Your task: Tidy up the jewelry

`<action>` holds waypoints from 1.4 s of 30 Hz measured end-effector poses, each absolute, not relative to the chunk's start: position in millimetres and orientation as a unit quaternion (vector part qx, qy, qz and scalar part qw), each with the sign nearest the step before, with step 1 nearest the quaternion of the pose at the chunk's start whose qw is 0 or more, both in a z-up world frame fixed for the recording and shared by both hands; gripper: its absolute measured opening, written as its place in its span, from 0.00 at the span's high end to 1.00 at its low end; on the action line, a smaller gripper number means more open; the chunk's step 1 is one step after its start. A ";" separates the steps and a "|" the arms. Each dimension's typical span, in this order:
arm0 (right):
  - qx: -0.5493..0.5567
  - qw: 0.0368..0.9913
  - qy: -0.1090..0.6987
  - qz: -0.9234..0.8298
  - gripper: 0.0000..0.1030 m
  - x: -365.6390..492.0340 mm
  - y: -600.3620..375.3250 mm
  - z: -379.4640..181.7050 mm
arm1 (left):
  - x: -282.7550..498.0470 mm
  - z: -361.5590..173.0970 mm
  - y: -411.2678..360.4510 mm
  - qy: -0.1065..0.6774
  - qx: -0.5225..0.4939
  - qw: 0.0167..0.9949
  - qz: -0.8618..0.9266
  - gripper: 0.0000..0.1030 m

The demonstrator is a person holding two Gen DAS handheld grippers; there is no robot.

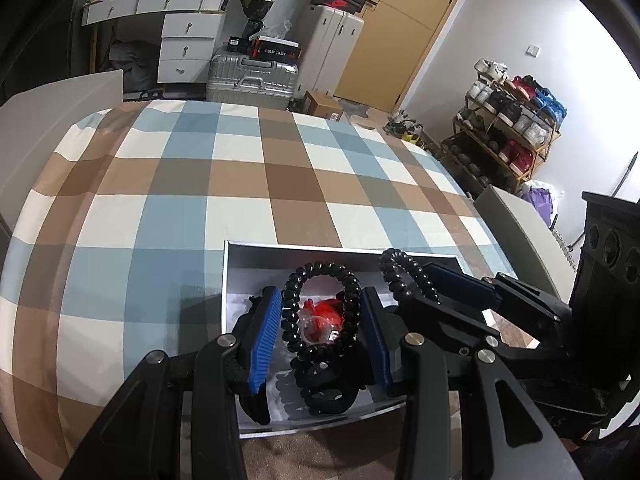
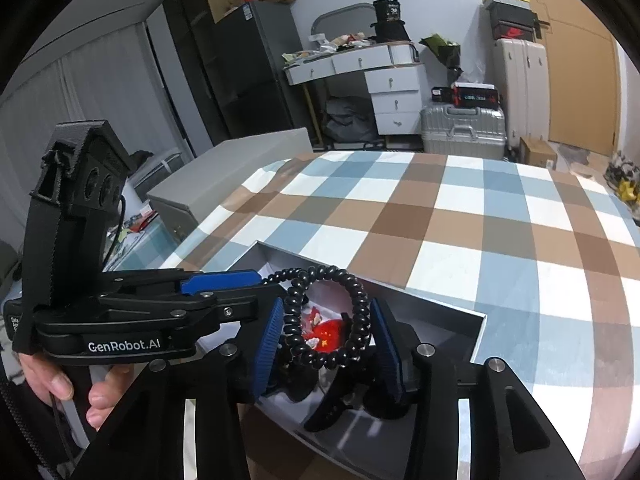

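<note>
1. Both grippers hung over the open white box [image 1: 304, 254] that lay on the checked bedcover [image 1: 200, 184], so the step in hand looked like placing hair ties into the box.
2. In the left wrist view, a black spiral hair tie [image 1: 320, 312] stood between the blue pads of the left gripper [image 1: 320, 332]. The pads stood apart, near its sides, and whether they pressed it could not be told for certain.
3. A second black coil [image 1: 400, 276] was clamped at the tip of the right gripper [image 1: 444, 284], its fingers closed on it just above the box's right edge.
4. The right wrist view showed a coil loop [image 2: 352, 304] between that gripper's own blue pads [image 2: 272, 340], with the left gripper [image 2: 256, 284] reaching in from the side and touching its upper end.
5. Something red [image 1: 324, 312] and other dark pieces lay on the box floor beneath the loops.
6. The next move probably called for lowering the coils into the box, opening the fingers and lifting clear without snagging a loop.
</note>
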State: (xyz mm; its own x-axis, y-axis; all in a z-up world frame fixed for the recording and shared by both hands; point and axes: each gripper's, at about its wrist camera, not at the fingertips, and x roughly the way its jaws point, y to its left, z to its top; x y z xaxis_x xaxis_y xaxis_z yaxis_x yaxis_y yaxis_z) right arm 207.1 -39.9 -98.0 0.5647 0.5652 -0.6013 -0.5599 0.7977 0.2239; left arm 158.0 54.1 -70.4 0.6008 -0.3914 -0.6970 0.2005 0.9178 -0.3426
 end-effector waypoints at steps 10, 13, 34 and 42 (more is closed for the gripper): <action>0.028 0.891 0.325 0.315 0.39 201.1 -52.4 -93.2 | 151.1 -62.0 50.0 0.390 -0.089 0.901 -0.167 0.38; 0.034 0.898 0.313 0.308 0.36 195.1 -59.0 -87.6 | 150.2 -59.8 54.2 0.386 -0.093 0.904 -0.156 0.37; 0.071 0.948 0.183 0.249 0.07 144.2 -90.6 -65.5 | 115.7 -25.9 55.9 0.274 -0.066 0.959 -0.037 0.19; 0.048 0.967 0.122 0.220 0.00 120.3 -99.8 -71.1 | 98.1 -32.9 58.8 0.216 -0.043 0.975 0.021 0.14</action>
State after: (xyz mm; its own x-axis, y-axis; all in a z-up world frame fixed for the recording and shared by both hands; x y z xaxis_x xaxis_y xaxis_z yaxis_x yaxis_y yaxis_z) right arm 120.3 -99.8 -71.1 0.8733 0.4375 -0.2143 -0.4141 0.8983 0.1465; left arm 98.1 58.8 -32.9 0.9059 0.0220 -0.4228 -0.0590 0.9955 -0.0746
